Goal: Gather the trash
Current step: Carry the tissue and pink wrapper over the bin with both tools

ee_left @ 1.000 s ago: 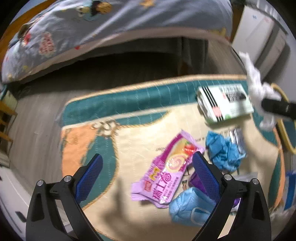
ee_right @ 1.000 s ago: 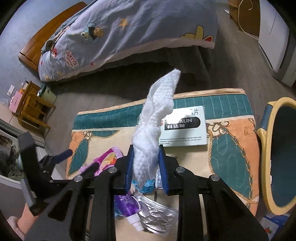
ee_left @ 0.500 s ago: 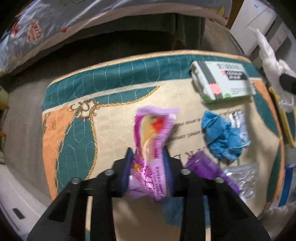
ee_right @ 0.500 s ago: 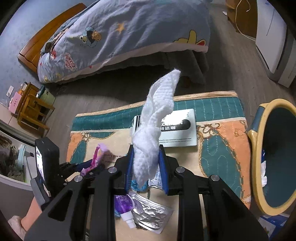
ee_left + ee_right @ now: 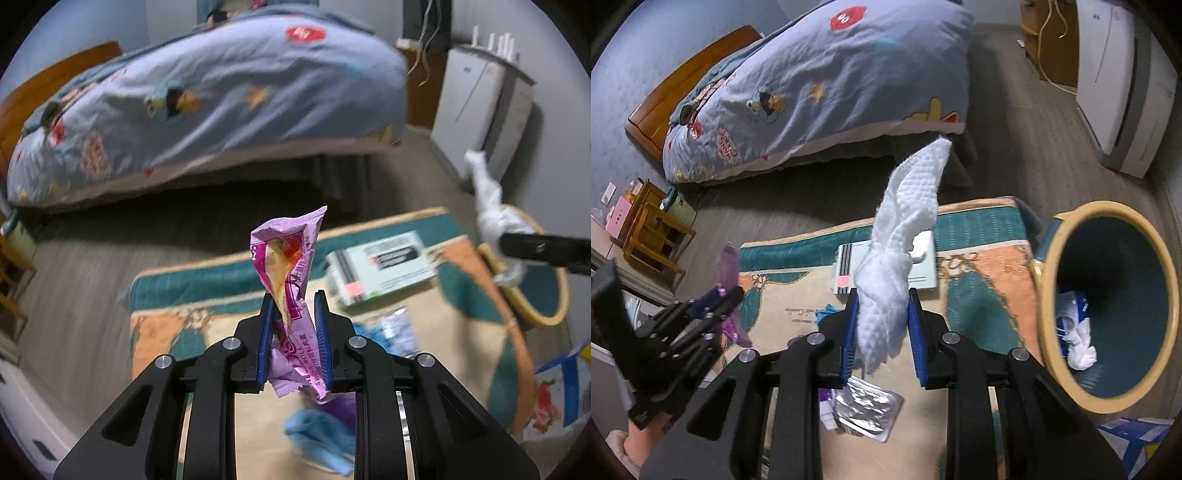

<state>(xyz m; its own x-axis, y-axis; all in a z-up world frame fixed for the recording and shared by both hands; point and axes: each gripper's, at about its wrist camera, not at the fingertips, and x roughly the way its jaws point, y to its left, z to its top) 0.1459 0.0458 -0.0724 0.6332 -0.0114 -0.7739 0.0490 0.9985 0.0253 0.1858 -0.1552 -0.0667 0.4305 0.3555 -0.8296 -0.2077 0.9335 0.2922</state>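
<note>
1. The bin (image 5: 1043,291) stands at the right edge of the rug (image 5: 979,306), mouth tilted toward the tools, with white scraps already inside.
2. The right tool (image 5: 881,317) clamps a white tissue (image 5: 905,236) above the rug, near the bin.
3. The left tool (image 5: 293,325), jaws closing, pinches a pink wrapper (image 5: 291,258), lifted off the rug at the left.
4. The step appears to be carrying; next, each load needs bringing over the bin mouth, then release.
</note>
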